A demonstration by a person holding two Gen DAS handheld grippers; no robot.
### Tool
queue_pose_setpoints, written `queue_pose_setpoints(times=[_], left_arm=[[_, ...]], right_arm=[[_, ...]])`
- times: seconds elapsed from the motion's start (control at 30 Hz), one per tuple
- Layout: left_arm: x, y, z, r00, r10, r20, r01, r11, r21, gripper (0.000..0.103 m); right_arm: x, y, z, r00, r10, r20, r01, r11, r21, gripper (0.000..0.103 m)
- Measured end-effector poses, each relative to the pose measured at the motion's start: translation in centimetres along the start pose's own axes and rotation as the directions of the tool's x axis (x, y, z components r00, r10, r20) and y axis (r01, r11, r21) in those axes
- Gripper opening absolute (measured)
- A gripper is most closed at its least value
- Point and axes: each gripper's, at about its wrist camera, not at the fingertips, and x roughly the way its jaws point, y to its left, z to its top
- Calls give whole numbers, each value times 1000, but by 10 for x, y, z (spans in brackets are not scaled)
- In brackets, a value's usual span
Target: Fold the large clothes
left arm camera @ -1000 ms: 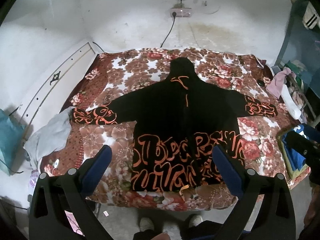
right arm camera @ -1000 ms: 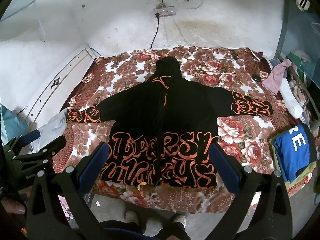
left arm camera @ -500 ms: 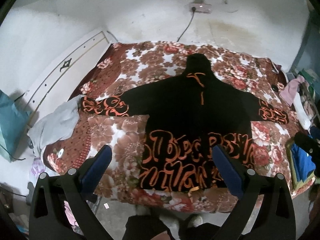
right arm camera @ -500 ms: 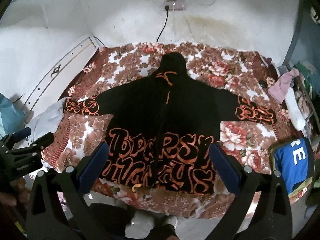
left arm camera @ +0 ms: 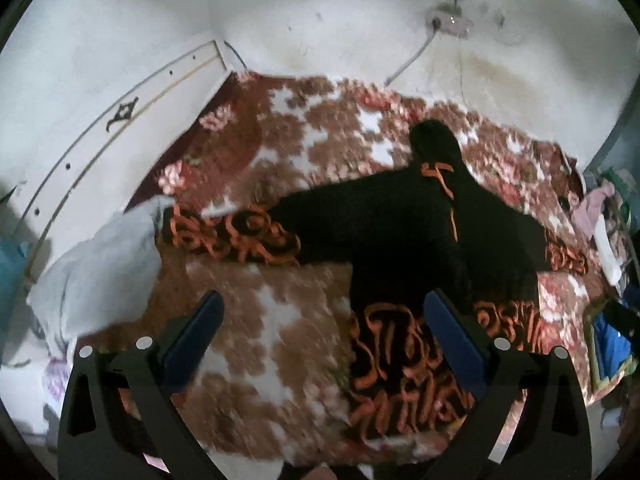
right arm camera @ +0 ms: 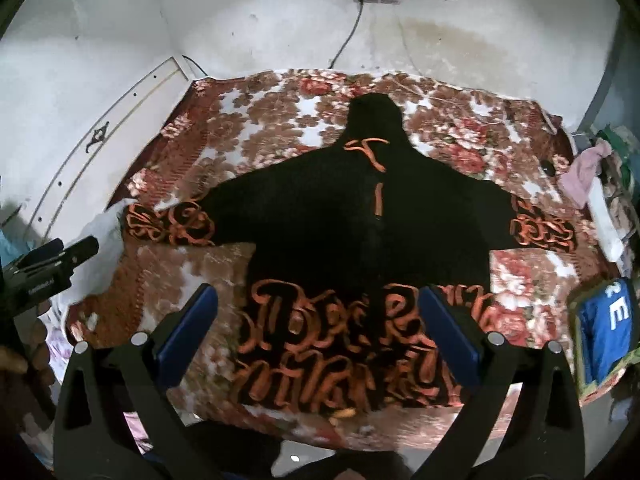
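— Hovering over the near edge of the bed, that's all either one is doing. The left tongs (left arm camera: 320, 332) hang with their blue pads spread wide and nothing between them, above bare blanket just left of the hoodie's hem. The right tongs (right arm camera: 316, 324) are spread the same way, empty, over the lettered bottom of the garment.

— So nothing folded yet?

— Not a crease, as far as I can see. The black hoodie (right arm camera: 360, 232) lies flat and face up on the floral blanket (right arm camera: 248, 132), hood pointing to the far wall, both sleeves stretched straight out to the sides, orange lettering across the lower front and the cuffs.

— Then the whole job is ahead.

— I'd say so: sleeves in, sides over, then bottom to top. The left sleeve cuff (left arm camera: 232, 236) looks the likeliest start, since the left tongs sit nearest that side.

— Anything in the way?

— A pale grey cloth (left arm camera: 100, 264) touches that cuff's end at the bed's edge, and a blue folded garment (right arm camera: 604, 336) sits by the right corner, apart from the hoodie.
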Motion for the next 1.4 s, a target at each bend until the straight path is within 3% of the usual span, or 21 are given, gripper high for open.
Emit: queue_pose_setpoints(times=[0.13, 0.2, 0.33, 0.4, 0.47, 0.57, 0.7, 0.9, 1.03, 1.13, 1.2, 1.27, 1.4], left_arm=[[23, 33, 16, 1000, 4, 3, -4, 1000, 15, 98], [47, 50, 19, 999, 16, -37, -16, 1000, 6, 98], [90, 94, 13, 998, 13, -66, -19, 995, -98, 98], [125, 125, 3, 994, 33, -103, -50, 986, -159, 98], [166, 145, -8, 982, 117, -151, -137, 982, -130, 98], [212, 170, -21, 972, 126, -198, -156, 978, -139, 98], [253, 201, -20, 977, 109, -183, -147, 968, -204, 98], [286, 228, -15, 988, 88, -123, -118, 957, -266, 98], [309, 251, -20, 989, 78, -128, -115, 941, -318, 98], [319, 276, -22, 995, 40, -96, -76, 907, -414, 98], [324, 296, -23, 999, 10, -54, -35, 868, -496, 98], [332, 315, -25, 999, -44, -10, 30, 811, -584, 98], [344, 326, -21, 994, -104, 42, 106, 761, -640, 97]], right_arm=[[28, 29, 17, 1000, -13, -14, 13, 1000, -16, 98], [45, 41, 23, 1000, -15, -15, 14, 999, -43, 98], [91, 69, 27, 1000, -20, -13, 18, 988, -152, 98], [118, 81, 27, 999, -18, -33, 11, 980, -197, 98], [150, 94, 24, 999, -25, -44, 14, 972, -234, 98], [192, 110, 16, 998, -27, -61, 10, 964, -265, 98], [245, 136, 7, 997, -16, -69, -6, 951, -308, 98], [308, 160, -1, 996, -4, -92, -26, 946, -322, 98], [344, 175, -9, 997, -14, -81, -19, 923, -384, 98], [374, 181, -16, 996, -24, -82, -14, 901, -434, 98], [391, 184, -19, 996, -29, -87, -14, 892, -452, 98], [406, 188, -22, 996, -24, -91, -21, 887, -462, 98], [424, 197, -25, 998, -36, -54, 4, 862, -506, 98]])
